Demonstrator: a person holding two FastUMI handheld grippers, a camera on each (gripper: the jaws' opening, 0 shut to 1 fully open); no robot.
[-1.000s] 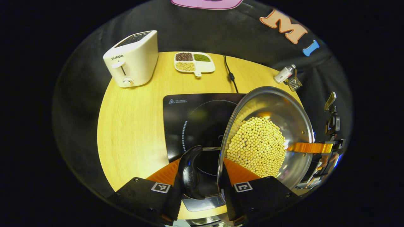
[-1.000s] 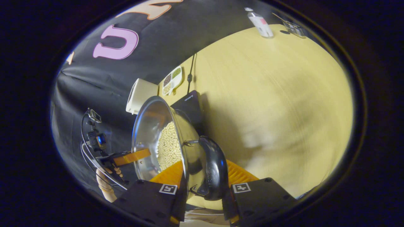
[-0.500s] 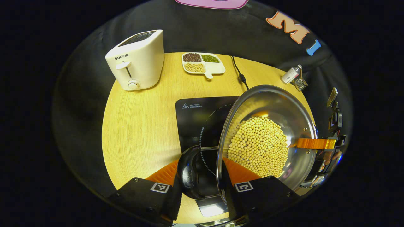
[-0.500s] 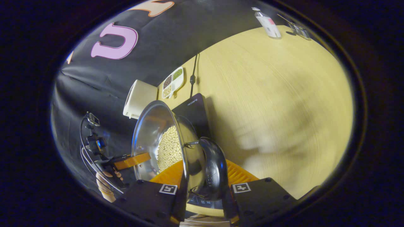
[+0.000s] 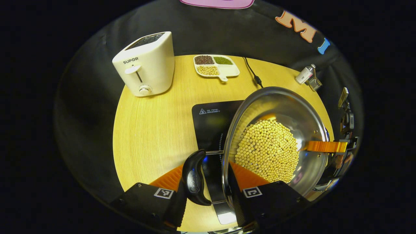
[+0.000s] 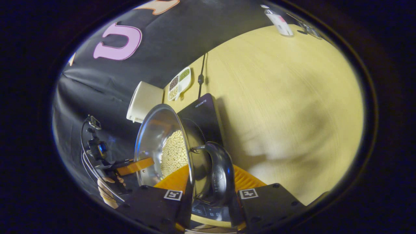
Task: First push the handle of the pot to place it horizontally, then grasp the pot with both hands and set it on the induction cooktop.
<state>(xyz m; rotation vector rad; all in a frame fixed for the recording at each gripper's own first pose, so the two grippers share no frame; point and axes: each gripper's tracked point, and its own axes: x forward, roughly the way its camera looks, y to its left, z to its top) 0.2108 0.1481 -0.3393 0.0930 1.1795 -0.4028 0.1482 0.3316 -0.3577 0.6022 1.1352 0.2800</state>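
In the left gripper view the left gripper (image 5: 208, 182) sat at the bottom centre of the frame, its two fingers closed across the near side of the pot (image 5: 276, 143): one finger lay outside, against the black side handle (image 5: 194, 177), and the other reached over the rim into the bowl. The pot filled the lower right of that frame, a shiny steel bowl with a thin bright rim, holding a heap of pale yellow beans (image 5: 266, 150) that covered most of its bottom. It was over the right part of the black cooktop (image 5: 209, 123), hiding that side of it; whether it touched the glass could not be told. At the far right edge of the pot the right gripper (image 5: 326, 147) reached in, one finger lying over the rim. In the right gripper view the right gripper (image 6: 208, 185) was at the bottom centre, clamped the same way on the pot (image 6: 162, 143), with the other black handle (image 6: 221, 175) between its fingers and the rim running up from them. Here the pot stood to the lower left of centre, the beans (image 6: 174, 152) showing inside and the cooktop (image 6: 203, 113) behind and under it. The left gripper (image 6: 130, 166) held the far rim at the left edge, a hand (image 6: 107, 195) below it. The table (image 5: 152, 130) was light wood, with a white toaster (image 5: 146, 65) at the upper left.
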